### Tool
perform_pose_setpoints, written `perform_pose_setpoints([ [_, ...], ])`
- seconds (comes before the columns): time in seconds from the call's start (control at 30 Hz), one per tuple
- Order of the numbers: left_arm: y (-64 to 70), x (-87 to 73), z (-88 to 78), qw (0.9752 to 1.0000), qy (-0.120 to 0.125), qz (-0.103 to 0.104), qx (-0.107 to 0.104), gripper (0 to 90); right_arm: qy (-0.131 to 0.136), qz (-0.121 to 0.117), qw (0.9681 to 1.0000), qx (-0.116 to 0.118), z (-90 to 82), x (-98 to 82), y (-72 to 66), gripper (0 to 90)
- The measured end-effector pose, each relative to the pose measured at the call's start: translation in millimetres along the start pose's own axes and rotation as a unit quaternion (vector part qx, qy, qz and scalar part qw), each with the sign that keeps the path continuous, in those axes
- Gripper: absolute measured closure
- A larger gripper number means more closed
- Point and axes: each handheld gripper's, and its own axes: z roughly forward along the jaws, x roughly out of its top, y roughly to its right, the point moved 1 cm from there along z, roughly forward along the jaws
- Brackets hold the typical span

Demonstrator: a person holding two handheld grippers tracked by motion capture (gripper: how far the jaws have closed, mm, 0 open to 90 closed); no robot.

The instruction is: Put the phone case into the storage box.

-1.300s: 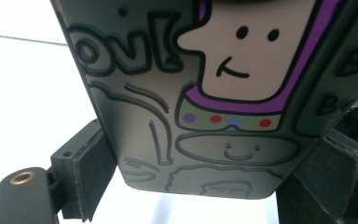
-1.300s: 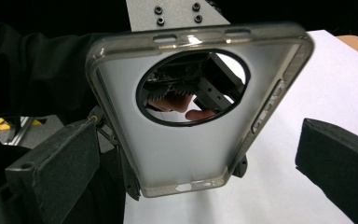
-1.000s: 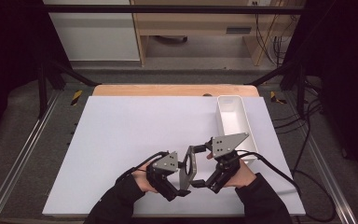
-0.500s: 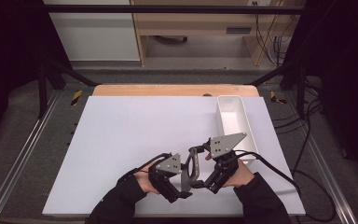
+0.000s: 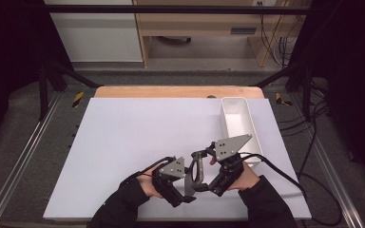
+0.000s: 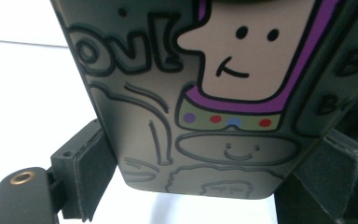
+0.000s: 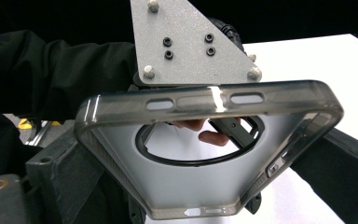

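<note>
A smoky translucent phone case point(image 5: 196, 167) hangs above the near part of the table, held from both sides. My left gripper point(image 5: 186, 189) is shut on one end of it. In the left gripper view, the case's outer back point(image 6: 191, 93) carries a cartoon print, and its end sits between the two pads point(image 6: 91, 175). My right gripper point(image 5: 206, 182) is shut on the other end. In the right gripper view, the case's hollow inside point(image 7: 200, 186) faces the camera, with a dark ring in its back. The left gripper's grey plate point(image 7: 186, 46) stands just behind it.
A white mat point(image 5: 142, 133) covers the table. A long white tray point(image 5: 237, 124) lies at the right, just beyond my right gripper. Cables point(image 5: 290, 178) trail off to the right. Metal rails point(image 5: 24, 156) run along the table's sides.
Both hands have shifted slightly with the case between them, and the case has tilted a little. The grips are unchanged.
</note>
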Motion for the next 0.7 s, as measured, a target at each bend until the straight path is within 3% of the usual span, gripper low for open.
perform_pose_setpoints([
  [0.7, 1.4, -3.7, -1.7, 0.9993, -0.014, 0.008, -0.032, 11.7, -0.022, -0.015, 0.9995, 0.019, -1.3, -1.5, -2.2, 10.4],
])
